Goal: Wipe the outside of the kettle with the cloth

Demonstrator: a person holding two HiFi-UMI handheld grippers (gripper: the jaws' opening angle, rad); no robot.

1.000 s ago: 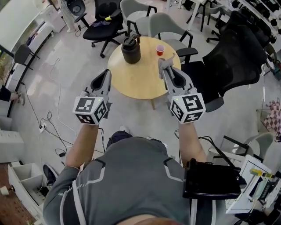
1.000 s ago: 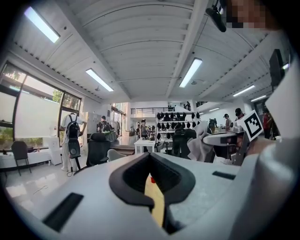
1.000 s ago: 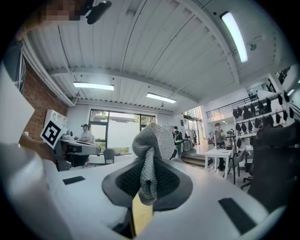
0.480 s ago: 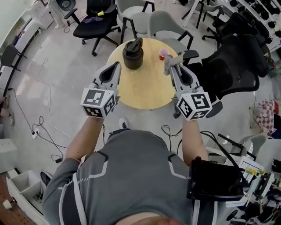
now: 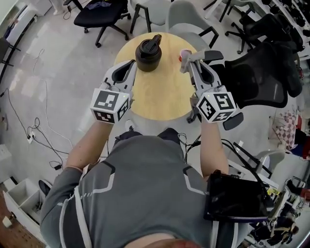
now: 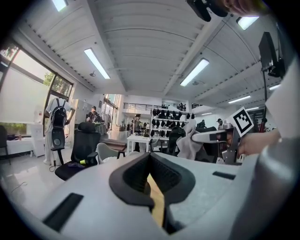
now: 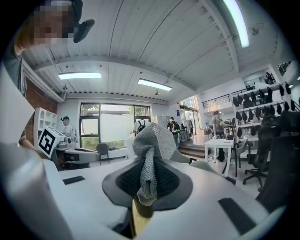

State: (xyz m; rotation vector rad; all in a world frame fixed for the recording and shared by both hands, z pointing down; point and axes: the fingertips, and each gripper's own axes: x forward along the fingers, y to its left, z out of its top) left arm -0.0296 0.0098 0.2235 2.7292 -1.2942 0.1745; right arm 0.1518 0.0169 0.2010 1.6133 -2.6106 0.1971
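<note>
A round table (image 5: 160,94) of pale wood stands on a glossy grey floor, ringed by office chairs: a black mesh chair (image 5: 264,72) close on the right, a grey shell chair (image 5: 189,12) and a black swivel chair (image 5: 99,12) beyond. Loose cables (image 5: 38,131) trail over the floor at the left.

The kettle (image 5: 147,53), dark, squat and round with a lid and a top handle, stands upright on the far part of the table. A small red cup (image 5: 182,53) sits to its right, partly hidden behind the tip of the right gripper (image 5: 186,60).

That gripper's jaws are clamped on a grey cloth (image 7: 151,140) with a knitted, mesh-like texture, bunched above the ribbed black pads. The left gripper (image 5: 130,64) hangs near the kettle without touching it, its jaws closed tip to tip with nothing between them.
</note>
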